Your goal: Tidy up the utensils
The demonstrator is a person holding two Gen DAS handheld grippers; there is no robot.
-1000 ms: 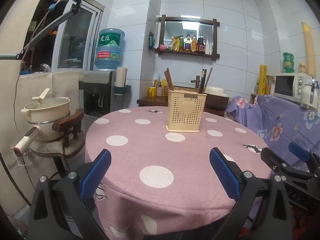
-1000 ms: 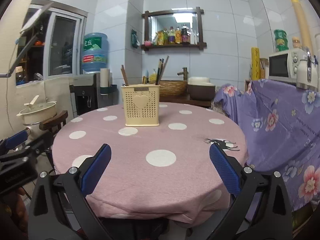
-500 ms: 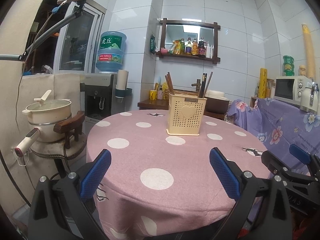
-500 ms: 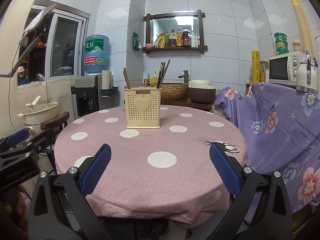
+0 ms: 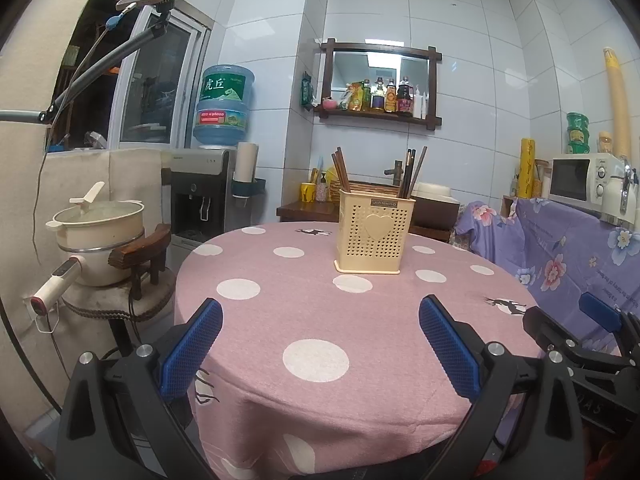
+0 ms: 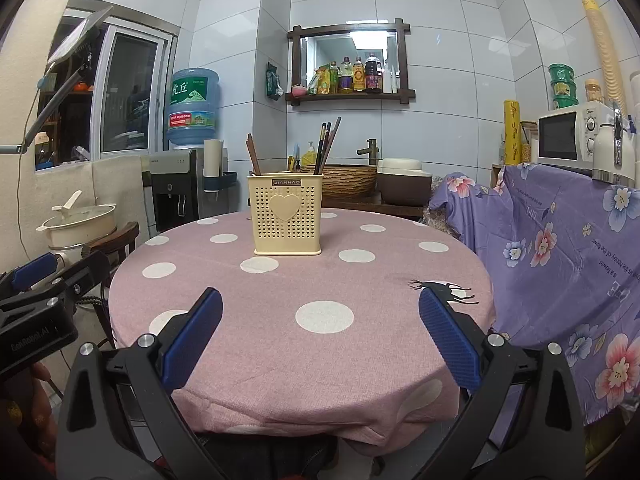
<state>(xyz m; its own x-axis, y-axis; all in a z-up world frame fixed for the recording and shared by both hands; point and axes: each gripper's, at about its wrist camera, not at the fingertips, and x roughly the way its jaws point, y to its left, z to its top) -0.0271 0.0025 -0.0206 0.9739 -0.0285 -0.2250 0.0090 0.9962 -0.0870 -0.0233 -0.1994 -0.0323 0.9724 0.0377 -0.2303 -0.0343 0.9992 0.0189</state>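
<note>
A cream perforated utensil holder (image 5: 374, 236) (image 6: 285, 215) with a heart on its front stands upright near the far middle of the round pink polka-dot table (image 5: 312, 312) (image 6: 320, 280). Several dark chopsticks (image 5: 412, 174) (image 6: 326, 146) stick up out of it, some at its left side and some at its right. My left gripper (image 5: 320, 344) is open at the table's near edge, well short of the holder, with nothing between its blue pads. My right gripper (image 6: 320, 336) is open too, also empty and at the near edge.
A chair (image 5: 140, 252) with a cream pot (image 5: 100, 220) stands left of the table. A water dispenser (image 5: 200, 196) is behind it. A purple floral cloth (image 6: 560, 240) covers furniture on the right, with a microwave (image 6: 568, 136) on top. A wall shelf (image 6: 352, 92) holds bottles.
Both cameras have tilted or drawn back slightly, so the table and holder sit lower in each view. Both grippers stay open and empty.
</note>
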